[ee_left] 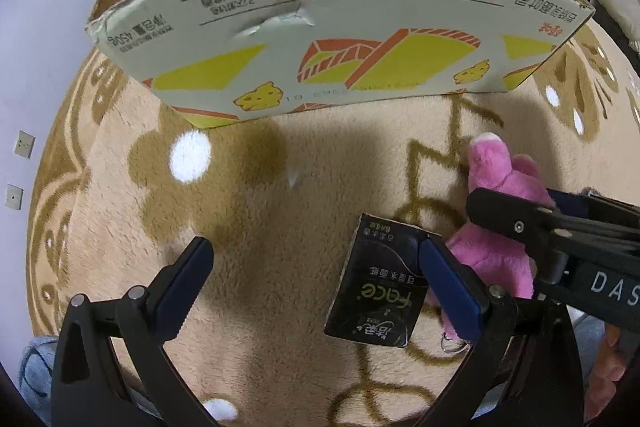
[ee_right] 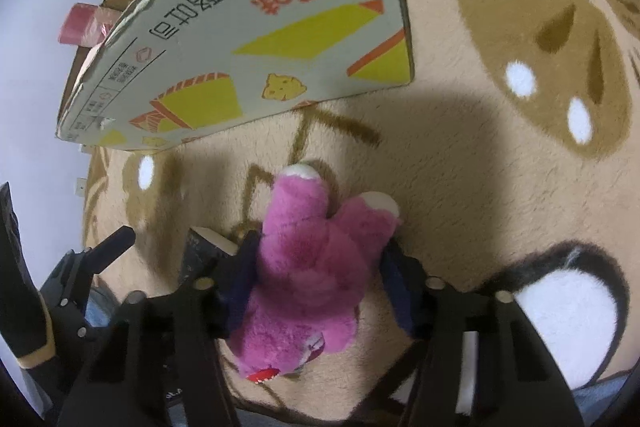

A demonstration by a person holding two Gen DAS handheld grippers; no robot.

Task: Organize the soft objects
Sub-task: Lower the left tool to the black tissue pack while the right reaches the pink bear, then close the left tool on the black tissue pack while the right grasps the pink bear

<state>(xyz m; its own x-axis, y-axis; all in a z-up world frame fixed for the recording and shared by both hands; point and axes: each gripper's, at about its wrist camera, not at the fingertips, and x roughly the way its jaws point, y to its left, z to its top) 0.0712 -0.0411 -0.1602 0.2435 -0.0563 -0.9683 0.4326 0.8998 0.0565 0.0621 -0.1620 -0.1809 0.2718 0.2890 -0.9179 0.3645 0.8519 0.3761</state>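
Pink plush toy (ee_right: 304,267) lay on the beige rug (ee_right: 460,167) below the cardboard box (ee_right: 248,39), pinched by the right claw (ee_right: 316,267); left claw (ee_left: 316,283) spread wide around a dark tissue pack (ee_left: 376,283) beside it.

Under me spreads a fluffy beige rug (ee_left: 280,195) patterned with brown flowers and white dots. Left of the rug stands a plain pale lavender wall (ee_left: 36,39) carrying two small white wall sockets (ee_left: 24,143). Soft shadows darken the rug's middle.
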